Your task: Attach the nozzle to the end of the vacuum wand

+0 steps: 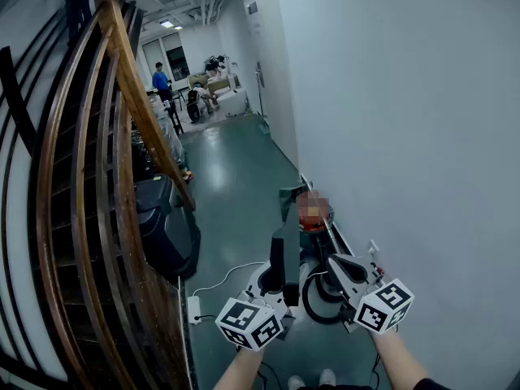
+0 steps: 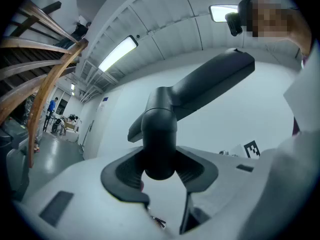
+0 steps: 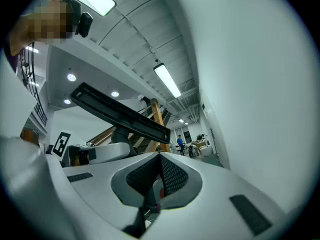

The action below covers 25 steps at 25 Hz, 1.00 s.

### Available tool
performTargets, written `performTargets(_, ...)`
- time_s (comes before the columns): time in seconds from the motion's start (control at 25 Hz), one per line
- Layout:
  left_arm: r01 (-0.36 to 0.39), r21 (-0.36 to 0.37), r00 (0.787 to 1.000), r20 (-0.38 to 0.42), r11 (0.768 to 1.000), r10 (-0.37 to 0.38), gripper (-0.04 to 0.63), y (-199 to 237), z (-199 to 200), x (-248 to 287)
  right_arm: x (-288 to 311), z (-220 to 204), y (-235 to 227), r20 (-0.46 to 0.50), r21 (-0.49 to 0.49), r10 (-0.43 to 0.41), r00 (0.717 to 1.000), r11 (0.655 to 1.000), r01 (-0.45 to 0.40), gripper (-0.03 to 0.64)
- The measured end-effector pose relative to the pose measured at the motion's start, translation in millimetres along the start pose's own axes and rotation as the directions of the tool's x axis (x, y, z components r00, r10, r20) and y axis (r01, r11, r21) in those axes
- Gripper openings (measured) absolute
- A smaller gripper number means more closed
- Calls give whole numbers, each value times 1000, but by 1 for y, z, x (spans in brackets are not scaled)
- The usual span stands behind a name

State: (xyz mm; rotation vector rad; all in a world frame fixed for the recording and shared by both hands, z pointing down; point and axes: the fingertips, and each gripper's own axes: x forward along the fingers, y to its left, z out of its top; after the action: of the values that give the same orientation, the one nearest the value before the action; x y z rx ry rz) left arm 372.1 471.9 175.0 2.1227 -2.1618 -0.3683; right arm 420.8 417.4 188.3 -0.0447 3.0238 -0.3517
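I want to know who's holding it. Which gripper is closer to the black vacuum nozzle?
Left. The left gripper clamps the nozzle by its neck. The right gripper sits off to the nozzle's side, shut and empty.

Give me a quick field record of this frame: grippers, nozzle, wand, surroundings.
left gripper: shut on the nozzle's round neck
nozzle: dark, wide flat head angled up above the jaws; the neck's end looks free
right gripper: shut, nothing between its pads
wand: not clearly made out; vacuum parts lie on the floor by the wall
setting: corridor, green floor, wooden stair railing on the left, white wall on the right
power strip: on the floor, white cable attached
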Motion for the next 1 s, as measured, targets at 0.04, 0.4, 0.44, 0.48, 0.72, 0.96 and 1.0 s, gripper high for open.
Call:
performTargets(0.04,0,1,1000,-2,1000,0,178,2,0,0,1,0,0,1,2,-1,1000,1000,1,17)
performTargets(0.4,-5,-16,1000,-14,1000,5,178,25,-8,-15,19,-15,8,3,24,8,1000,1000,-8,17)
performTargets(0.44,-6,-18,1000,-15,1000,5,178,29,-8,-17,20,-16,10,8,31,12,1000,999,-12,17)
performTargets(0.48,-7,-17,1000,-18,1000,6,178,33,-7,-19,22,-17,10,12,36,10,1000,999,-10,17)
performTargets(0.72,-23,-31,999,-32,999,22,178,69,-11,-17,39,-29,-14,9,81,-39,999,996,38,17)
performTargets(0.96,-21,-44,999,-50,999,19,178,105,-18,7,67,-45,-41,-20,93,-55,998,994,57,17)
performTargets(1.0,-21,-47,998,-54,999,18,177,113,-19,13,75,-47,-47,-24,97,-58,998,994,60,17)
